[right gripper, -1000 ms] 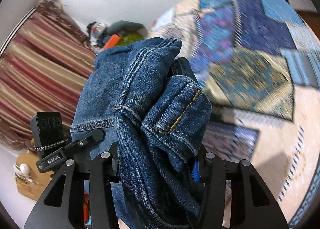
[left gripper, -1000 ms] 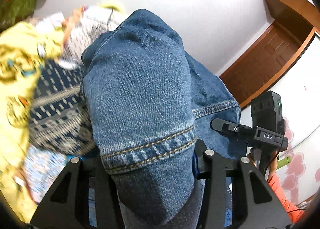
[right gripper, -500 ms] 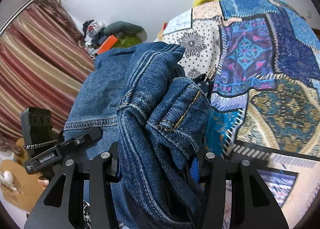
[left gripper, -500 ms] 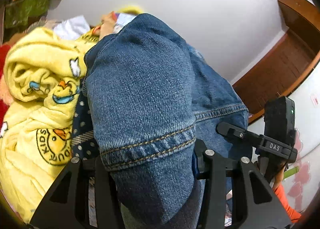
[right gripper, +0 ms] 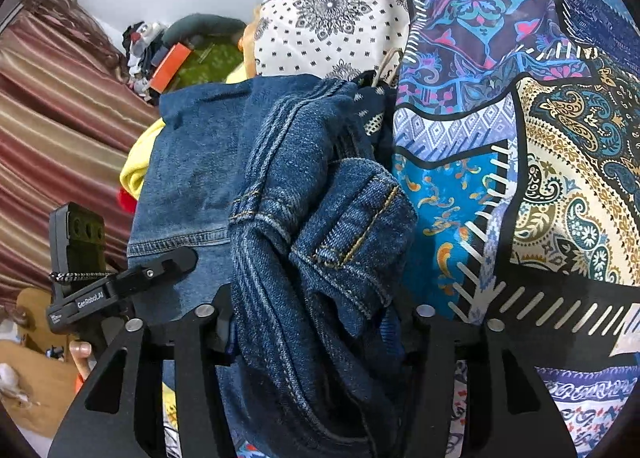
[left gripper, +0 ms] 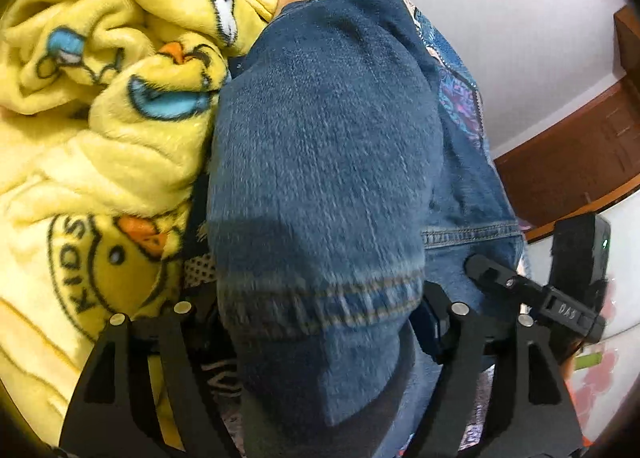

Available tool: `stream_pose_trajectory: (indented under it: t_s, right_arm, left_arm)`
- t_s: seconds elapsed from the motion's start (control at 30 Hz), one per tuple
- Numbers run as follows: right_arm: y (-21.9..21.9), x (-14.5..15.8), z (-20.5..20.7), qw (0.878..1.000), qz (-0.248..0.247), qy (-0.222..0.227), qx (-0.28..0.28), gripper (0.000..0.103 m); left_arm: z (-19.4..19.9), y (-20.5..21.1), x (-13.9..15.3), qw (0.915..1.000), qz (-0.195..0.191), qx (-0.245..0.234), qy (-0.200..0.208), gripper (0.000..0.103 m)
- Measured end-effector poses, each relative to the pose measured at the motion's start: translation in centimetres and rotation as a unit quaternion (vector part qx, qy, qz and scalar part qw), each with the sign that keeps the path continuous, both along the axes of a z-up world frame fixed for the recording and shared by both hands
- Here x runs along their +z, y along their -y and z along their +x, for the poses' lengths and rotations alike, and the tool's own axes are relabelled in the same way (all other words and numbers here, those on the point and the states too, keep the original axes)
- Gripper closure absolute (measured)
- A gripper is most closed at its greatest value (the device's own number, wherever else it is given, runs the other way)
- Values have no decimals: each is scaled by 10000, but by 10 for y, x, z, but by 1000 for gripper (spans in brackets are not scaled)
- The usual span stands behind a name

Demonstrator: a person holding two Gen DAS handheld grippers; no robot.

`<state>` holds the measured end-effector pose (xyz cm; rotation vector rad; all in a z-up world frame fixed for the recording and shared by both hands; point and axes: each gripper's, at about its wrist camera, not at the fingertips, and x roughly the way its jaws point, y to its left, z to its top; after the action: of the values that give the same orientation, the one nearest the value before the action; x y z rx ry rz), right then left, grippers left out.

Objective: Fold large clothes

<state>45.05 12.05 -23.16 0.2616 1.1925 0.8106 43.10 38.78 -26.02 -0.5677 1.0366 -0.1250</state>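
Bunching up between both claws, the jeans fill most of each wrist view. In the left gripper a rolled denim hem sits between the fingers; its jaws have just been opening, and a dark gap shows on the left side of the cloth, so the pads no longer seem to press it. The right gripper has a thick wad of seamed denim, waistband or cuff, packed between its fingers; those jaws have also just been opening, though the fabric fills the whole gap and I cannot tell whether it is pinched or merely resting there. The jeans lie over a patchwork sheet, and at their left edge they touch a yellow blanket printed with ducks. Beyond, a striped curtain hangs by the wall, and a wooden door shows in the left view.
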Motion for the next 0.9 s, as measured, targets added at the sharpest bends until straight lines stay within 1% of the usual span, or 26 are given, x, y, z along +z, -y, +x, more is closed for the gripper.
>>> stream_pose_trajectory:
  t_s: [0.07,0.1,0.13,0.17,0.2,0.27,0.37,0.47,0.57,0.63,0.7,0.77,0.8,0.87,0.9]
  right_arm:
    - [5,5,-6,9996,-208,159,47,47]
    - [5,7,-10,9992,-293,253,89,46]
    - [8,8,-13,9987,-371,324,121,43]
    - [12,10,-19,9977,-512,420,141,36]
    - [12,6,-20,9969,-612,466,156,33]
    - [20,2,-27,9950,-793,555,228,28]
    - [29,2,-40,9928,-984,620,305,26]
    - [39,6,-57,9885,-1228,791,390,26]
    - [45,12,-70,9858,-1402,802,455,26]
    - [51,24,-80,9861,-1342,874,454,26]
    - [59,42,-91,9865,-1220,1013,403,26]
    - [69,71,-105,9861,-1022,1263,349,26]
    - [72,81,-110,9855,-951,1370,327,26]
    - [83,115,-127,9823,-754,1697,263,26]
    - [87,126,-133,9807,-674,1818,250,26]
  left_arm:
    - [-12,11,9,9987,510,23,49,20]
    - [-16,14,11,9976,676,43,107,18]
    - [-25,19,16,9962,850,44,172,16]
    - [-31,22,19,9955,931,47,166,12]
    - [-36,24,19,9950,990,68,140,8]
    - [-53,27,16,9945,1041,130,51,7]
    - [-73,26,8,9942,1047,245,-1,6]
    - [-95,27,0,9946,964,360,-160,6]
    - [-114,32,6,9932,1033,459,-279,6]
    - [-128,34,20,9906,1206,569,-287,6]
    - [-137,38,37,9893,1309,624,-173,6]
    - [-150,46,65,9876,1417,669,101,6]
    - [-158,53,83,9858,1502,683,309,6]
    - [-170,66,114,9809,1678,702,692,6]
    - [-176,72,127,9780,1757,703,872,6]
